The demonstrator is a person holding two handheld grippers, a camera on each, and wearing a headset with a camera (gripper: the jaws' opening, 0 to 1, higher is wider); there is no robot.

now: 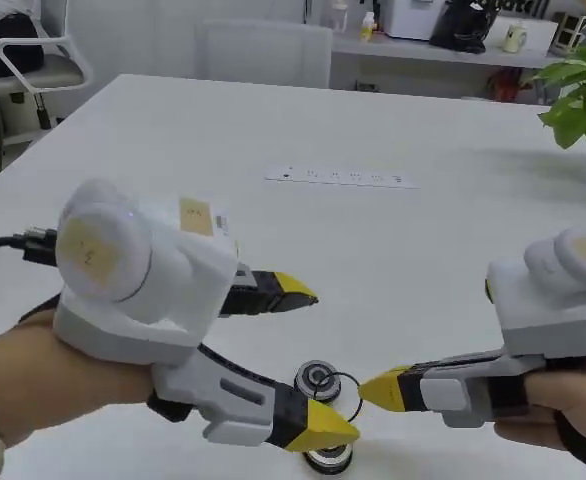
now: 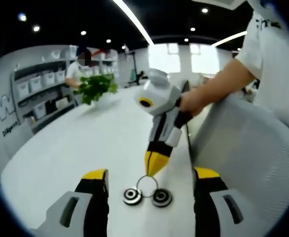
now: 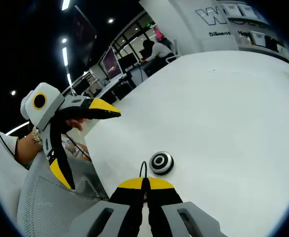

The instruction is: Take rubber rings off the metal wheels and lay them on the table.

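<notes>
Thin black rubber ring (image 2: pixel 138 184) pinched in shut right gripper (image 3: pixel 145 181).
Left gripper (image 2: pixel 150 173) is held wide; unbraced round metal wheels (image 2: pixel 162 197) could be dragged along.

Two metal wheels (image 2: pixel 132 196) side by side on table (image 2: pixel 85 148), thin black rubber ring (image 2: pixel 138 183) upright between them

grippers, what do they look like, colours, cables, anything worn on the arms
The left gripper and right gripper match: white bodies, grey-and-black jaws with yellow pointed ends. A black cable trails from the left one. That wrist wears a bead bracelet; the right arm has a short white sleeve.
</notes>
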